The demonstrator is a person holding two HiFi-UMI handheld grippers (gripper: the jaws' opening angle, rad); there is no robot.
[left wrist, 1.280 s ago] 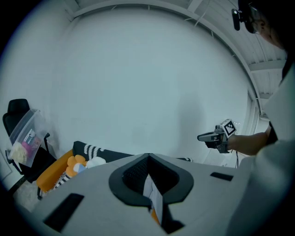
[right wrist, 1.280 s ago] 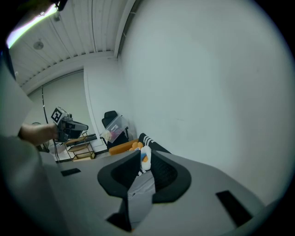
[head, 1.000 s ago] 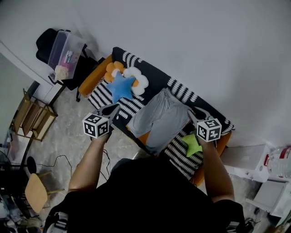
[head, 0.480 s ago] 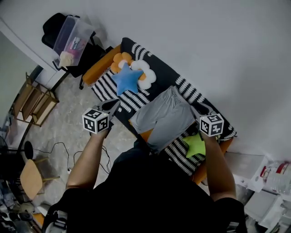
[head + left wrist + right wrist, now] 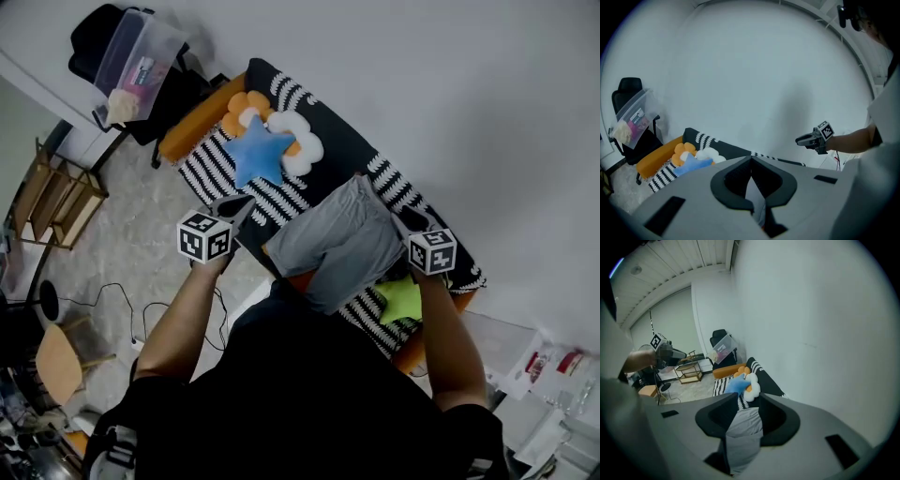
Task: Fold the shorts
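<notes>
- You are holding the left gripper (image 5: 241, 205) with its jaws together on nothing. Only a sliver of grey cloth is showing through the gap behind the tips.
- You are carrying the right gripper (image 5: 405, 224) with its jaws apart. They have just been opening, and the shorts (image 5: 337, 246) are showing between them but beyond the tips, not pinched.
- The shorts are lying spread on the sofa (image 5: 349, 155) between the two grippers. They are right of the blue star (image 5: 255, 156) and just beside the green star (image 5: 401, 299).
- Compared with a second ago, both grippers are coming down and in toward the shorts. The left is nearing the left edge and the right is closing on the right edge.
- This is looking like the reach before a first grip. No fold is started yet, and the left jaws are going to need opening before they can take any cloth.
- Your head and shoulders are covering the near end of the shorts. So it is hard to tell which end is the waistband, or how far the cloth is hanging over the sofa's front.
- No view is showing whether the right tips are touching cloth yet.
- Your right forearm is partly hiding the green star and the sofa's right end.
</notes>
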